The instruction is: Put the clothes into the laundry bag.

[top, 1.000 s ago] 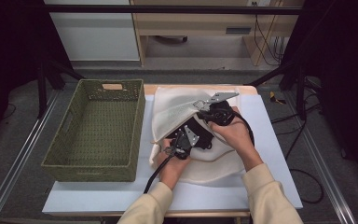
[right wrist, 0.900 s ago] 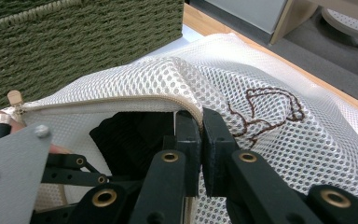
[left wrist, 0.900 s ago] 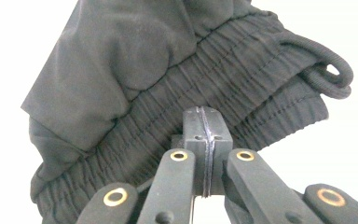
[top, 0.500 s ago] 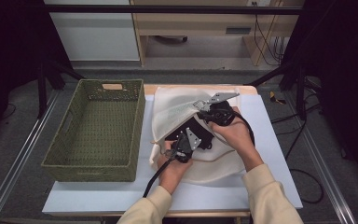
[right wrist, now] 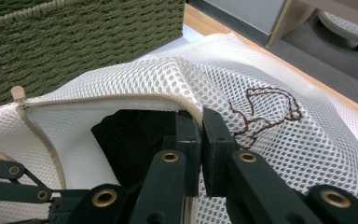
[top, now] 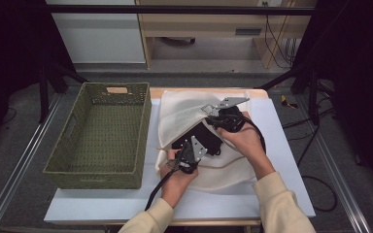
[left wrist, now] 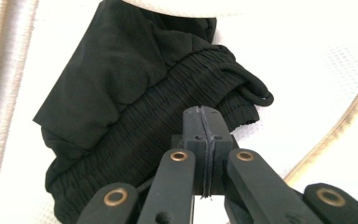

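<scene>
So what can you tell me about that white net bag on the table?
The white mesh bag lies flat on the table beside the green woven basket. It looks like soft netting with a beige zipper, unzipped, and a brown stitched outline on top. The right gripper pinches the upper edge of the opening, lifting it. A black garment lies partly inside.
</scene>
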A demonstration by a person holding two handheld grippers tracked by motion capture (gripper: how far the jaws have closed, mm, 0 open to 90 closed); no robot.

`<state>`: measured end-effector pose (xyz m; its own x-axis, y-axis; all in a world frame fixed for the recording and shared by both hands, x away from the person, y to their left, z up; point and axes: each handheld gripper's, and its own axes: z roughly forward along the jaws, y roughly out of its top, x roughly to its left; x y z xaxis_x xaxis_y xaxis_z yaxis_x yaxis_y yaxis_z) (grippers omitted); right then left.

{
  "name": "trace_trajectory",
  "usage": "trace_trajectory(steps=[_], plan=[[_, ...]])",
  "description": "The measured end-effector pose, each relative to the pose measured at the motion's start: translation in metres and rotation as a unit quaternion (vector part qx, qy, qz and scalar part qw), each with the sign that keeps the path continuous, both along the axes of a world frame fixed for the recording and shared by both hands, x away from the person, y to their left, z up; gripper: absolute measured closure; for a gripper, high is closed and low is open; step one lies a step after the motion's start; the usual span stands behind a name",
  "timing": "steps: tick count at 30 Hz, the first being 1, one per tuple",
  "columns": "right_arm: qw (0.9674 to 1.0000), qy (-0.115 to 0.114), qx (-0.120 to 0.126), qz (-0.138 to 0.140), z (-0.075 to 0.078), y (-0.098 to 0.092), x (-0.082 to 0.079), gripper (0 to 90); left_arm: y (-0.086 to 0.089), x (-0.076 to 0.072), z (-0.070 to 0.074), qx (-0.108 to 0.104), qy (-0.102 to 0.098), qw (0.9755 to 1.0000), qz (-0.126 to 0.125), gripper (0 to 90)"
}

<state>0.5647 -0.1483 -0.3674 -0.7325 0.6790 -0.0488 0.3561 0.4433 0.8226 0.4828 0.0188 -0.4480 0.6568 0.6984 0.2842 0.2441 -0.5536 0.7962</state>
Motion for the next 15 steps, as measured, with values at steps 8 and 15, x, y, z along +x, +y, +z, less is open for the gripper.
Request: trace_trajectory(steps=[8,15], plan=[[1.0000,-0.004,-0.004,0.003,0.002,-0.001,-0.004,87.0,0.003,-0.009,0.006,-0.017,-0.003,0.9998,-0.008,89.9],[0.9998,-0.013,-0.015,0.010,0.007,0.002,-0.013,87.0,0.014,-0.022,0.014,-0.035,0.001,0.9992,-0.021,89.9]])
